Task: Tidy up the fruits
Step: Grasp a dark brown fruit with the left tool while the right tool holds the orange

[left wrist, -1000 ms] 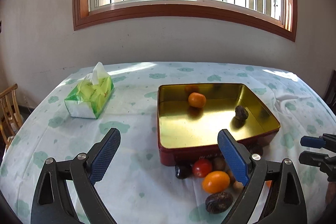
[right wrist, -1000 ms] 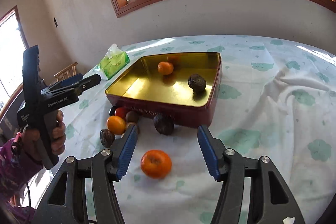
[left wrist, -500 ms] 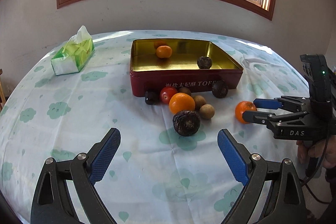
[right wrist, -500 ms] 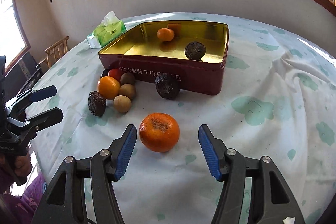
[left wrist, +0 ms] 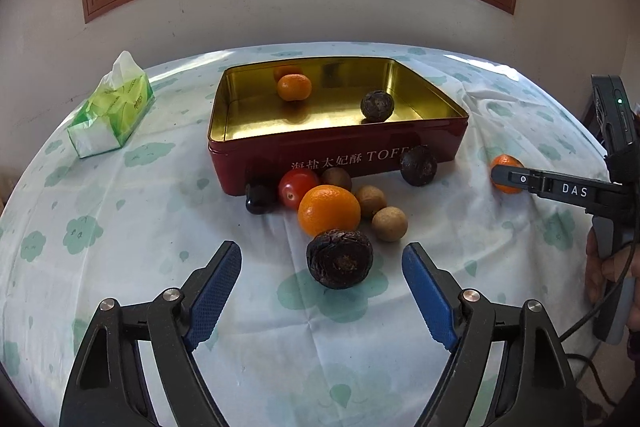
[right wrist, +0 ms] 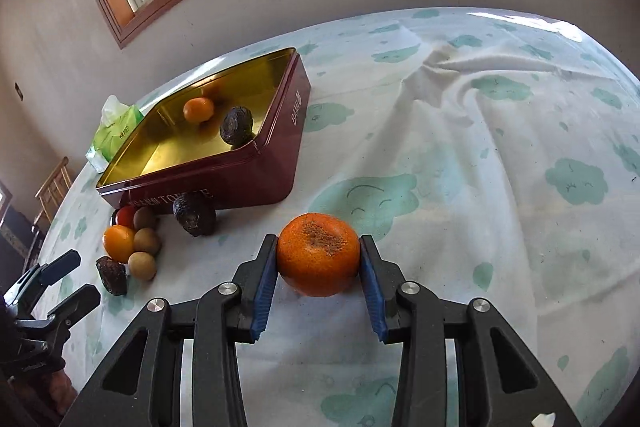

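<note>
A red tin (left wrist: 340, 155) with a gold inside holds a small orange (left wrist: 294, 87) and a dark wrinkled fruit (left wrist: 377, 105). In front of it lie a tomato (left wrist: 297, 187), an orange (left wrist: 329, 210), brown round fruits (left wrist: 389, 223) and dark fruits (left wrist: 418, 165). My left gripper (left wrist: 322, 281) is open, its jaws on either side of a dark wrinkled fruit (left wrist: 340, 258) on the cloth. My right gripper (right wrist: 319, 263) is shut on a tangerine (right wrist: 319, 259); it also shows in the left wrist view (left wrist: 505, 174).
A green tissue pack (left wrist: 114, 113) lies left of the tin. The round table has a white cloth with green clouds (right wrist: 480, 147), rumpled at the right. A wooden chair (right wrist: 52, 183) stands beyond the table's left edge. A wall and window are behind.
My right gripper has closed on the tangerine. My left gripper has moved forward, closer to the dark wrinkled fruit, and stays open.
</note>
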Demonstrator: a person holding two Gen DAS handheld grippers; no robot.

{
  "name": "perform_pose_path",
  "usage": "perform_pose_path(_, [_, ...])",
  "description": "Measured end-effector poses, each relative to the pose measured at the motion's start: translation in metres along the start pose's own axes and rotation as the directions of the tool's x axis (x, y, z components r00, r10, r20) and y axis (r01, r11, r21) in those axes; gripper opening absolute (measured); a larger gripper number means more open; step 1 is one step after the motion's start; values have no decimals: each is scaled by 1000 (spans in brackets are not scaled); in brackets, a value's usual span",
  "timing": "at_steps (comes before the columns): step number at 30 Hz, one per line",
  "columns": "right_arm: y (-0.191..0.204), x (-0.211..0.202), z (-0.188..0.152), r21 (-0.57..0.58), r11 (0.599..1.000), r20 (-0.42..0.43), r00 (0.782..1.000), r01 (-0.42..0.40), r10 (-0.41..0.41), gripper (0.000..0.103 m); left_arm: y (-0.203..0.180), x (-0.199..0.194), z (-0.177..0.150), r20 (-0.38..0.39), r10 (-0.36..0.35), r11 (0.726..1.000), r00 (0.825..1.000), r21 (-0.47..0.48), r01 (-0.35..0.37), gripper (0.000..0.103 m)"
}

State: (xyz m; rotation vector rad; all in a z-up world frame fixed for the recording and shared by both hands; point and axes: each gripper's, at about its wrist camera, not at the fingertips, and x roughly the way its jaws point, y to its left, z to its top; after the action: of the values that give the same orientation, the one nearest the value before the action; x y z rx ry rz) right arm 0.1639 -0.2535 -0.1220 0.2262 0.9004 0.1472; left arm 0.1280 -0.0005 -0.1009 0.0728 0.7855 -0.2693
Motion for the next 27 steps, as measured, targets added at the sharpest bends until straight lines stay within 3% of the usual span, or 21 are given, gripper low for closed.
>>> perform_pose_path(5, [7, 3, 1, -28, 999, -7, 1000, 24, -24, 38, 4, 18, 1, -50, -24, 999, 998, -41, 22, 57])
perform_pose_path(8, [9, 3, -1, -42, 999, -9, 999, 34, -35, 39, 6, 24, 0, -81, -65, 996, 995, -62, 60, 37])
perform_pose_path(18, [14, 5, -1, -66, 996, -15, 998, 52, -53, 43, 4, 19, -4, -47, -21, 998, 999, -67, 18, 36])
perform_pose_path(27, [15, 6, -1, -74, 995, -13, 998, 65, -66, 41, 5, 5, -5, 36, 33, 997, 999, -66, -30, 36])
